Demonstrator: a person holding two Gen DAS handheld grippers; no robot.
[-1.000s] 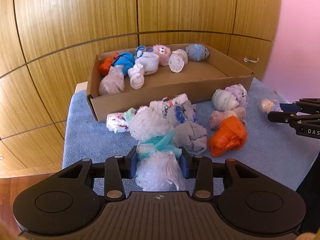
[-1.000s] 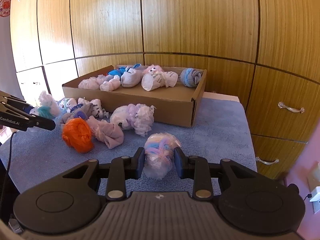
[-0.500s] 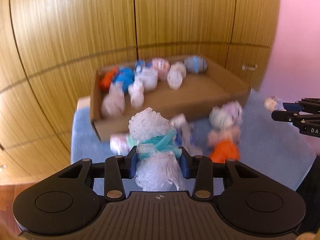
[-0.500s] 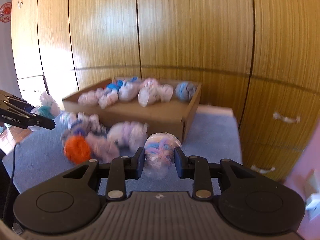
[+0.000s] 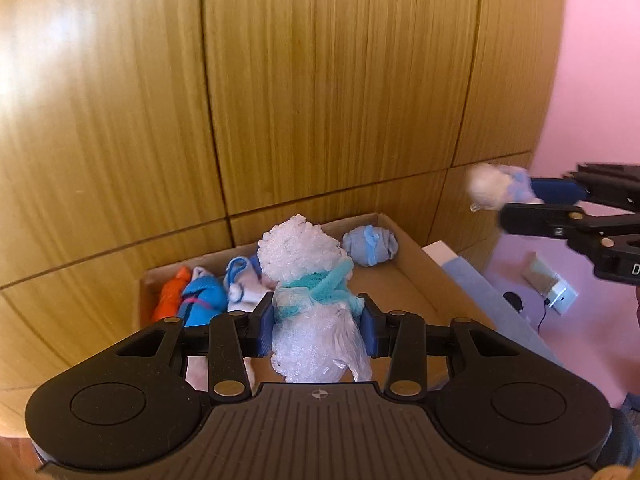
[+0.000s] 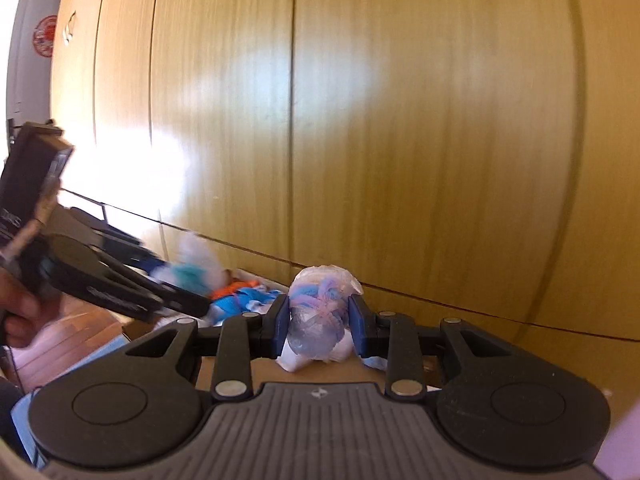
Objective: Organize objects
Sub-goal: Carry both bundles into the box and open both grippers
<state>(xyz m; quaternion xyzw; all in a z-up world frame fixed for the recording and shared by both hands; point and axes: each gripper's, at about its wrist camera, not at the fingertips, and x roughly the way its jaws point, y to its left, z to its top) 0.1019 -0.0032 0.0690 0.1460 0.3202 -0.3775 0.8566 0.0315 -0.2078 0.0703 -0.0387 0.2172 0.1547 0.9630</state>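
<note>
Left gripper (image 5: 318, 322) clamping white bundle (image 5: 312, 280), cardboard box (image 5: 420, 280) beyond

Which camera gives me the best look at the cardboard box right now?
The left wrist view. It shows the cardboard box with its open floor, right wall and bundles along the back, behind the white-and-teal bundle in the left gripper. The right wrist view shows only a sliver of it below the right gripper.

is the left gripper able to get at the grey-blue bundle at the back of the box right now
Probably not as things stand. The left gripper is already shut on the white bundle with the teal tie, so its jaws are full. The path to the grey-blue bundle in the cardboard box looks otherwise open.
</note>
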